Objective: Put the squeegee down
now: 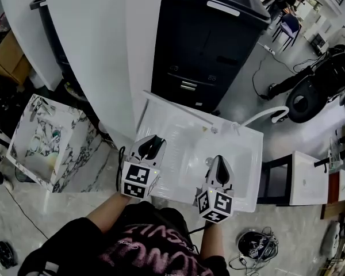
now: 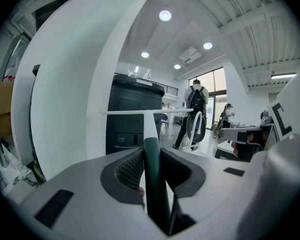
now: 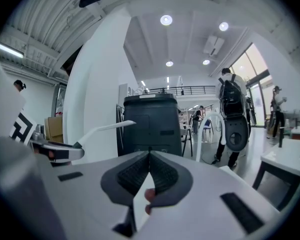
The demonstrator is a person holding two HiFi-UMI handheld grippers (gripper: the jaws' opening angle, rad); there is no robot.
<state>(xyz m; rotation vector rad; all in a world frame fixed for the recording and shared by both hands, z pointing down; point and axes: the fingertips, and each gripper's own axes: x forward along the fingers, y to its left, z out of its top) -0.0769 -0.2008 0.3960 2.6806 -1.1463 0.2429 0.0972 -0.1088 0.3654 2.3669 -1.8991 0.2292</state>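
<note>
Currently squeegee (image 2: 149, 130) handle clamped between left tool (image 2: 151, 156) jaws, blade ahead.

This is a large open office or lab hall. In the head view a black copier (image 1: 207, 45) stands at upper centre beside a white pillar (image 1: 98, 50) on a polished grey floor (image 1: 247, 79). A chair (image 1: 284, 25) sits upper right. The right gripper view shows ceiling downlights (image 3: 165, 20), a mezzanine railing (image 3: 185, 89) and tall windows (image 3: 255, 69).
</note>
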